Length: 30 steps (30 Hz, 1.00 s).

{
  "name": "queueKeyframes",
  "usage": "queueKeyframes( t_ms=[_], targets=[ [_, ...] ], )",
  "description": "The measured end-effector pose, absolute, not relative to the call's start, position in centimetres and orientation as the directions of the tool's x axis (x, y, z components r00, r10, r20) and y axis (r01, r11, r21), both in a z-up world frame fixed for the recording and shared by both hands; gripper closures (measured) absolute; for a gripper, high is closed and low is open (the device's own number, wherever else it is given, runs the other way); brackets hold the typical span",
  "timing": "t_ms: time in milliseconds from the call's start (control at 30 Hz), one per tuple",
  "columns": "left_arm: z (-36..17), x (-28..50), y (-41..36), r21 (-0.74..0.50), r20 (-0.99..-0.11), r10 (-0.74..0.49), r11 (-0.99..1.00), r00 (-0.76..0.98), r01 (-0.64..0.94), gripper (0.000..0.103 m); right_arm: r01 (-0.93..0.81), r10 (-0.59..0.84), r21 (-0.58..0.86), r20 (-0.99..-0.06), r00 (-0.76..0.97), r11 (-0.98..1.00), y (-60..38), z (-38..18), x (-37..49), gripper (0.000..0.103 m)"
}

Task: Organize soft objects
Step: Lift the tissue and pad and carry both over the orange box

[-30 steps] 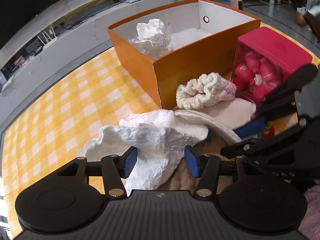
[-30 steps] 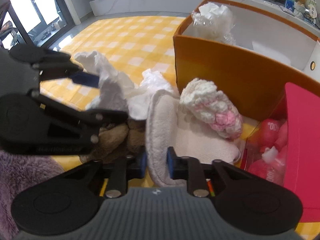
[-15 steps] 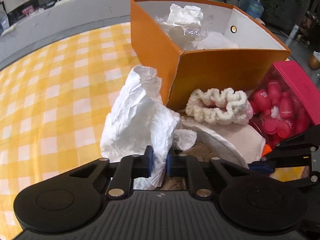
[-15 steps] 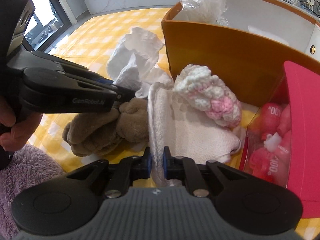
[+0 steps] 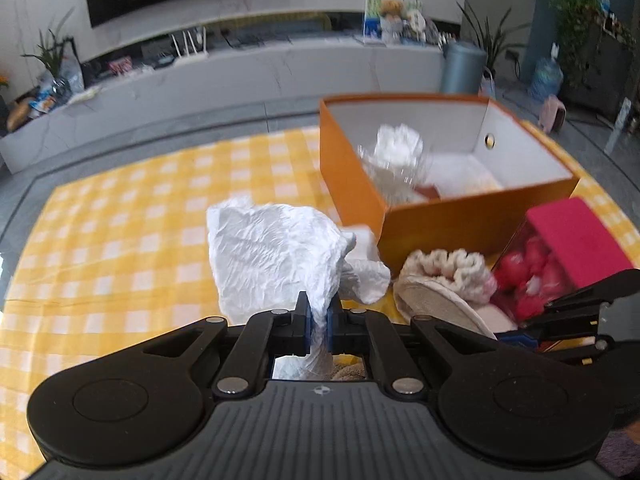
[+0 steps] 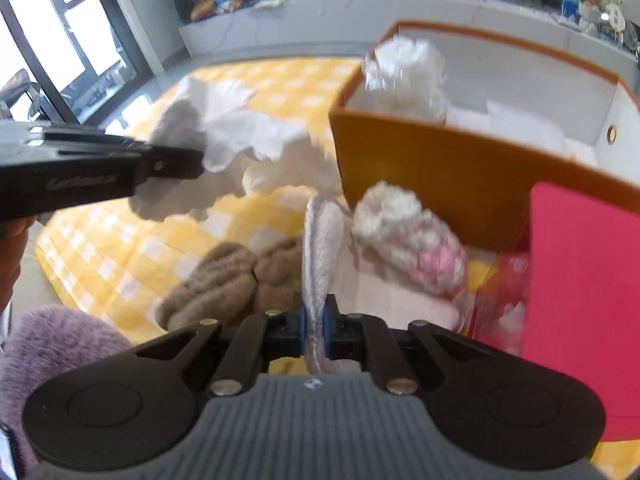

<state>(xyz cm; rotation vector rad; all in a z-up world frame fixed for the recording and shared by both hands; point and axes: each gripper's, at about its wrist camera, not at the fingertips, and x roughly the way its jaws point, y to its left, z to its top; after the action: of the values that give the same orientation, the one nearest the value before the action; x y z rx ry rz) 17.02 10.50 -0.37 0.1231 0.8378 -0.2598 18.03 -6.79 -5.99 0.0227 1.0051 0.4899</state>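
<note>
My left gripper (image 5: 318, 326) is shut on a crumpled white paper sheet (image 5: 276, 256) and holds it lifted above the yellow checked cloth; it also shows in the right wrist view (image 6: 240, 148). My right gripper (image 6: 316, 332) is shut on the edge of a folded cream towel (image 6: 322, 248), raised on edge. A white and pink knitted piece (image 6: 408, 236) rests on the towel beside the open orange box (image 5: 472, 220), which holds white soft items (image 5: 396, 152). A brown plush (image 6: 236, 280) lies left of the towel.
A red-lidded clear box of pink items (image 5: 560, 264) stands right of the towel. A purple fluffy item (image 6: 52, 344) lies at the near left. The yellow checked cloth (image 5: 120, 248) covers the table; its edge runs along the far side.
My left gripper shut on the white paper and lifted it off the pile, uncovering the brown plush. My right gripper tightened on the towel edge and raised it.
</note>
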Motion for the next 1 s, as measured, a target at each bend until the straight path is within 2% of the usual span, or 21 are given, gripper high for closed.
queueKeyframes(
  t_ms=[400, 1000],
  targets=[
    [5.6, 11.2, 8.8, 0.008, -0.668, -0.177, 0.969, 0.723, 0.245, 0.096, -0.423, 0.464, 0.250, -0.701, 0.541, 0.871, -8.6, 1.5, 15.4, 0.101],
    [8.7, 7.1, 6.2, 0.012, -0.620, -0.230, 0.953, 0.750, 0.302, 0.095, -0.457, 0.459, 0.170, -0.602, 0.653, 0.873, -13.8, 10.0, 9.5, 0.101]
  ],
)
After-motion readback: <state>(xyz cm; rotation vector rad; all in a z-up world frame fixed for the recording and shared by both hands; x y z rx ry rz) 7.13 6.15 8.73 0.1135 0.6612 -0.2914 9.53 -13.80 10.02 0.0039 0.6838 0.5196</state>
